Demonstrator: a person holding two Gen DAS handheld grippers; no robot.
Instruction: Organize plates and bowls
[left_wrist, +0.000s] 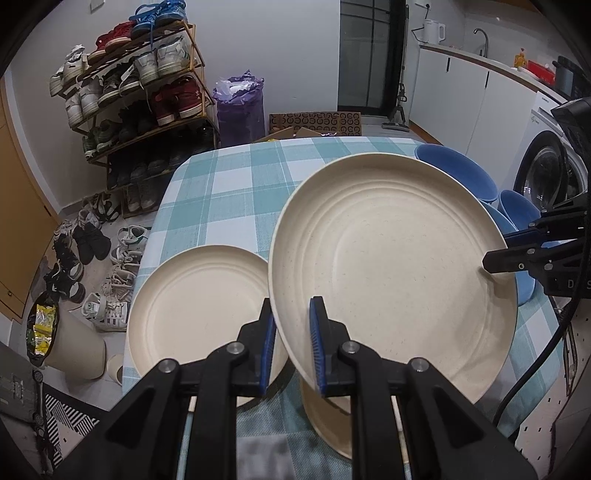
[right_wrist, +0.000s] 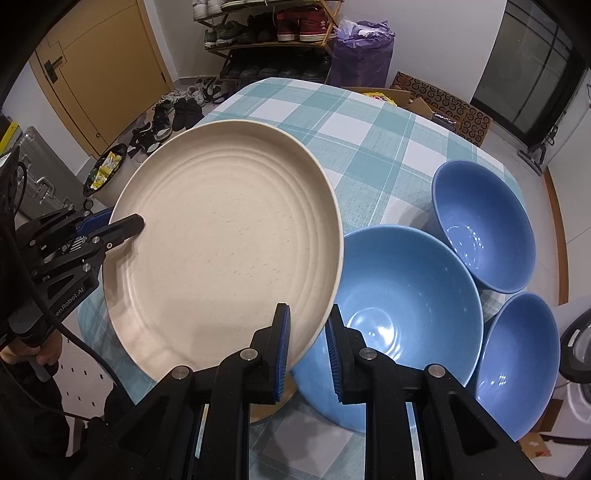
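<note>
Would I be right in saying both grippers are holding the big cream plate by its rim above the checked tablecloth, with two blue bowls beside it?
Not quite: the right wrist view shows three blue bowls, not two. The left gripper and right gripper do hold the cream plate by its rim above the checked tablecloth.

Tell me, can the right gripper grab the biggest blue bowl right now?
Probably not yet. The right gripper is shut on the rim of the raised cream plate, which the left gripper also holds. The big blue bowl sits close beside it, uncovered.
</note>
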